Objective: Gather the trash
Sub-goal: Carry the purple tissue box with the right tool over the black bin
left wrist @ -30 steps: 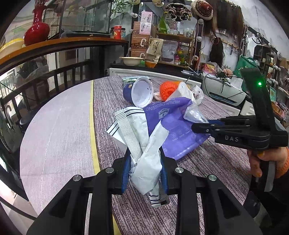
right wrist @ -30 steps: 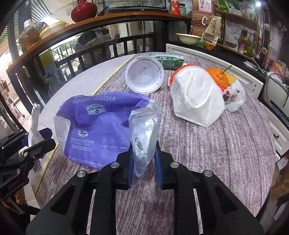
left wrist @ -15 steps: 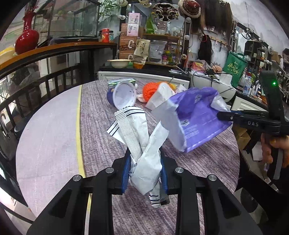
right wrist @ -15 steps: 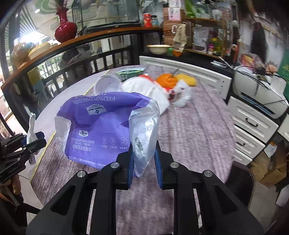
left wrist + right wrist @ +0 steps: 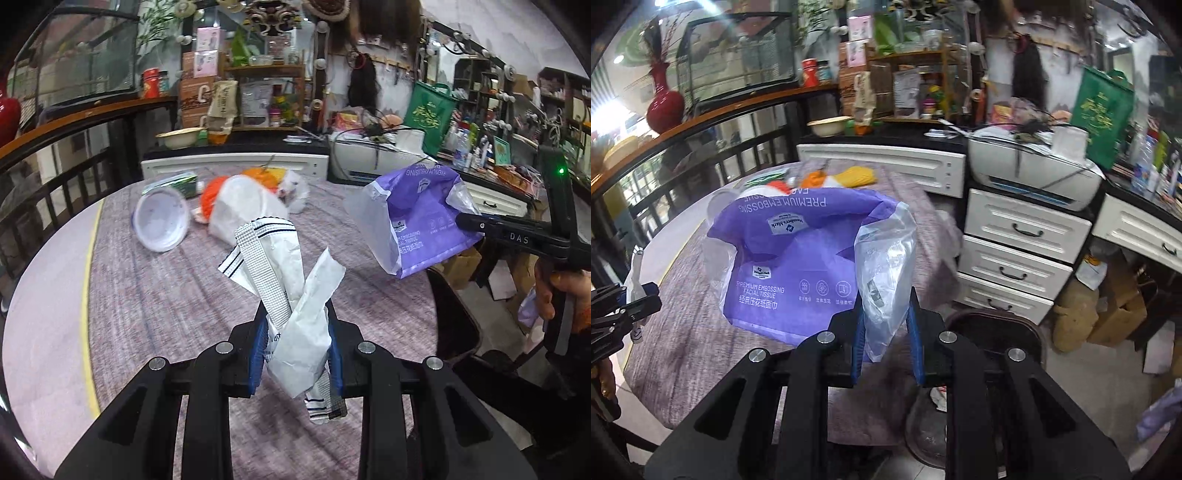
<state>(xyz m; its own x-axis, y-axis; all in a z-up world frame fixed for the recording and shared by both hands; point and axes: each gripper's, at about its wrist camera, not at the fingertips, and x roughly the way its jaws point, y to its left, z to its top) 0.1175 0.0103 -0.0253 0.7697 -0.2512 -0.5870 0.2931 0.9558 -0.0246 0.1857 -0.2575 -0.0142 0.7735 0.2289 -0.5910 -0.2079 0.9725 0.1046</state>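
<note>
My left gripper (image 5: 295, 354) is shut on a crumpled white wrapper (image 5: 291, 291) with a grey and dark-striped band, held above the round table. My right gripper (image 5: 886, 332) is shut on the clear end of a purple facial tissue bag (image 5: 790, 258), which hangs in the air over the table's right edge; the same purple bag (image 5: 421, 218) and the right gripper's black body show at the right of the left wrist view. On the table lie a white cup (image 5: 160, 223) on its side, a white face mask (image 5: 243, 206), orange peel (image 5: 258, 173) and a green packet (image 5: 177, 184).
The round table (image 5: 166, 295) has a purple-grey cloth with a yellow line near its left side. White drawers (image 5: 1019, 254) with a printer (image 5: 1034, 166) on top stand to the right. A dark bin (image 5: 942, 413) shows below my right gripper. A dark railing (image 5: 55, 177) curves behind the table.
My right gripper lifted the purple bag off the table and carried it right, past the table's edge. My left gripper also swung right with the white wrapper still in it.
</note>
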